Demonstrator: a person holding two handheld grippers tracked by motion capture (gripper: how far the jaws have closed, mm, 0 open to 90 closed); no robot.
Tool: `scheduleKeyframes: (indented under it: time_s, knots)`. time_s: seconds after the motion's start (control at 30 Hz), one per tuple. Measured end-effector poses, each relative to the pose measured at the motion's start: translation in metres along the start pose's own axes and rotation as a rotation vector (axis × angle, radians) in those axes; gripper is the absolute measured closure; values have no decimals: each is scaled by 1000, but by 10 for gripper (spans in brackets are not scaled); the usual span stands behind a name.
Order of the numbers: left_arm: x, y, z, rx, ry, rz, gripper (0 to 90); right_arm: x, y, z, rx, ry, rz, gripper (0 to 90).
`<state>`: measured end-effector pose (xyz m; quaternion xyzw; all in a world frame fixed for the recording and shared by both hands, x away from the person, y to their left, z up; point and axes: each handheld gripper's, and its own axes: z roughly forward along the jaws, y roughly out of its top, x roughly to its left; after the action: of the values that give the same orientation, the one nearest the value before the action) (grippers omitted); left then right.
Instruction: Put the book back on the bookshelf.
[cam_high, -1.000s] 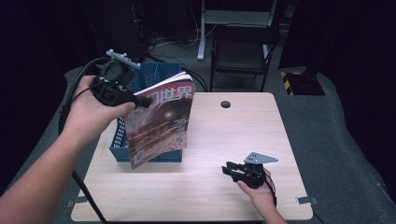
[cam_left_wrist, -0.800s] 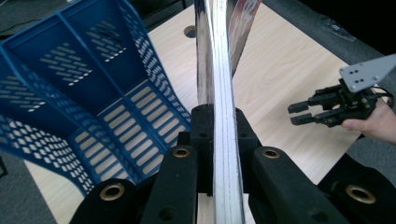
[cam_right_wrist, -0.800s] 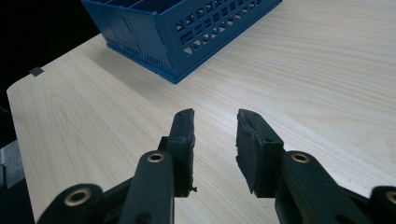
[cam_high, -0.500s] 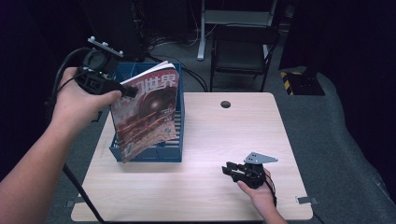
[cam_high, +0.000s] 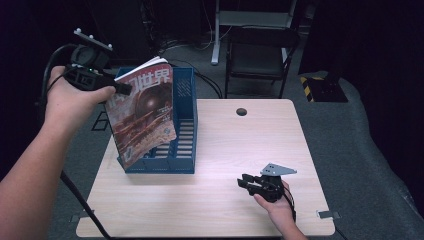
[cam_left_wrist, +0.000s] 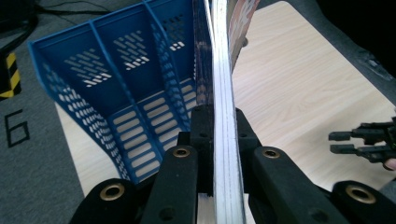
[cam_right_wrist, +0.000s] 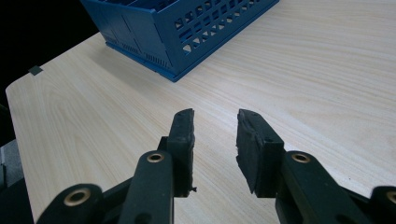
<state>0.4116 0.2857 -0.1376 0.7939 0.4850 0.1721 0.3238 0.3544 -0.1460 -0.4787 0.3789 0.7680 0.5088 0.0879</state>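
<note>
A magazine (cam_high: 144, 114) with a reddish-brown cover hangs upright and slightly tilted over the left part of a blue slotted file rack (cam_high: 184, 131); its lower edge dips into the rack. My left gripper (cam_high: 123, 89) is shut on the magazine's upper left corner. In the left gripper view the jaws pinch the white page edge of the magazine (cam_left_wrist: 223, 93), with the rack (cam_left_wrist: 116, 84) beyond. My right gripper (cam_high: 244, 182) rests on the table near the front right, open, nothing between its fingers (cam_right_wrist: 182, 135).
The wooden table (cam_high: 235, 145) has a small round hole (cam_high: 241, 111) near its far edge. A dark chair (cam_high: 255, 55) stands behind the table. A yellow-and-black striped object (cam_high: 312, 86) lies on the floor at the back right.
My left hand has carried the magazine to the left and slightly up, from the rack's right side to its left side. The right gripper has stayed put.
</note>
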Motion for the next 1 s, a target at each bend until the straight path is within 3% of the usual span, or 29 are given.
scheduleKeyframes:
  time_s: [0.43,0.53,0.63,1.0]
  knots:
    - [16,6,7,14,53,-52,839,-1,-1,0,8,0,13,667]
    - [20,9,10,10,69,-81,839,-1,-1,0,9,0,12,667]
    - [21,10,14,11,87,-106,839,-1,-1,0,8,1,9,667]
    - [26,16,27,23,124,-139,839,-2,-1,-1,7,2,16,667]
